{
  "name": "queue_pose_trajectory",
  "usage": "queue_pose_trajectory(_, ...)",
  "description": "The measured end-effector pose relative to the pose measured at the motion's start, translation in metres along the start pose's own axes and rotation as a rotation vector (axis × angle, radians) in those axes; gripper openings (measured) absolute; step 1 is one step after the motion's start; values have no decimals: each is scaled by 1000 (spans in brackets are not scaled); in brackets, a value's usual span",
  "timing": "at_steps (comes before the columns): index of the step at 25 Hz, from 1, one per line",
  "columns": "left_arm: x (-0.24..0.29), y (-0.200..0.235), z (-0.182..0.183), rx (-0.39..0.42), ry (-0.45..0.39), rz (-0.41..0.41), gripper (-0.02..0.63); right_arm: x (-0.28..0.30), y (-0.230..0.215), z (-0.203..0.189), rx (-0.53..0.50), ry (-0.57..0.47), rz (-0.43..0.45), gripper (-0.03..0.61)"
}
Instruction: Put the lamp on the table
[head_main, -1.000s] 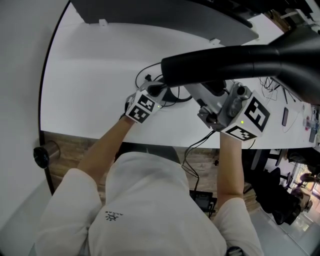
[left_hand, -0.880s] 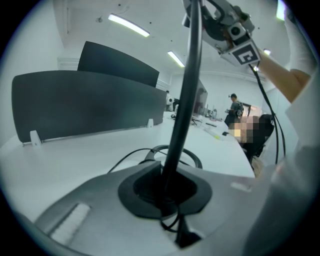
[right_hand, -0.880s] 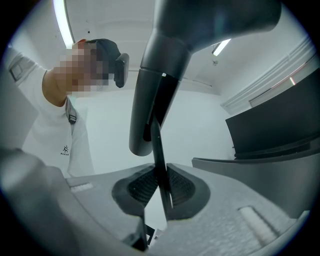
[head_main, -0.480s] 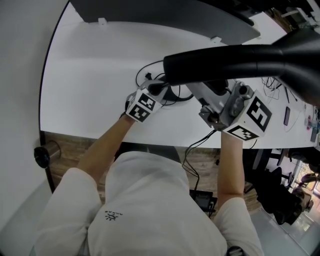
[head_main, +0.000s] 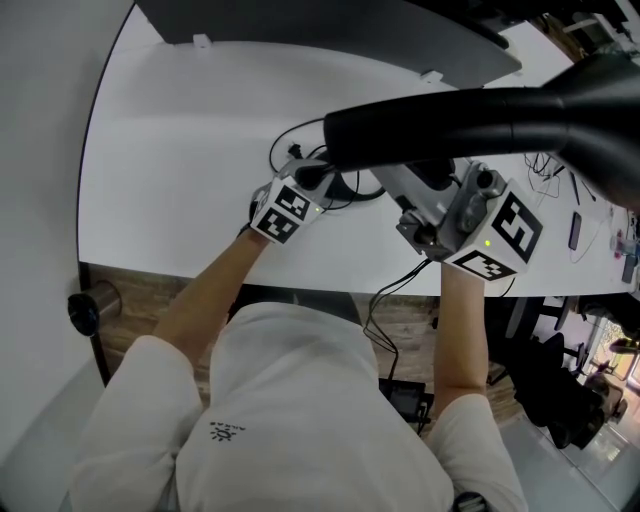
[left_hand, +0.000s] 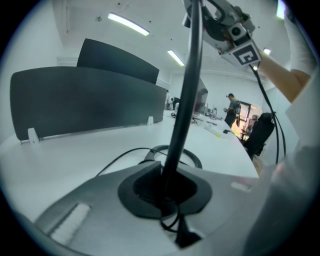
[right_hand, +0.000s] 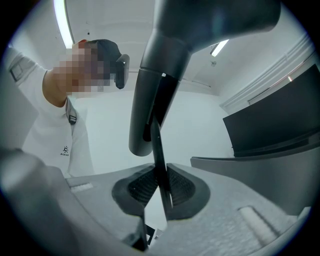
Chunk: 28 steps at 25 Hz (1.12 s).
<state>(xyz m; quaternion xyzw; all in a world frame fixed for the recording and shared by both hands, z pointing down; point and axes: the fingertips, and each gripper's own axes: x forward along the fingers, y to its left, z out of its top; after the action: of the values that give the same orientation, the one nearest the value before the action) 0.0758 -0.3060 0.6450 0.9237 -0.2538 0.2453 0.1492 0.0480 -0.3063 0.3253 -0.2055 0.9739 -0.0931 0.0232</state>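
Observation:
A black desk lamp (head_main: 480, 120) stretches its long head across the right of the white table (head_main: 180, 170) in the head view. My left gripper (head_main: 310, 180) is shut on the lamp's thin stem (left_hand: 185, 100) low down, just above the ring-shaped base (left_hand: 192, 159) and its black cable (left_hand: 120, 157). The stem runs straight up between the left gripper's pads (left_hand: 165, 192). My right gripper (head_main: 415, 215) is shut on a thin flat bar (right_hand: 159, 165) of the lamp under its thick tube (right_hand: 155, 90). Whether the base touches the table is unclear.
A dark divider panel (head_main: 330, 30) stands along the table's far edge. Small items lie at the table's right end (head_main: 570, 232). A black chair (head_main: 560, 400) stands on the floor at right, a metal cylinder (head_main: 90, 308) at left. People (left_hand: 232, 107) stand far off.

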Motion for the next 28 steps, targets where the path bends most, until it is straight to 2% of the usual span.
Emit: queue_pose_trajectory(28,6,-3,-3,-16,8,-6,20,0,-1,-4,18,7,8,44)
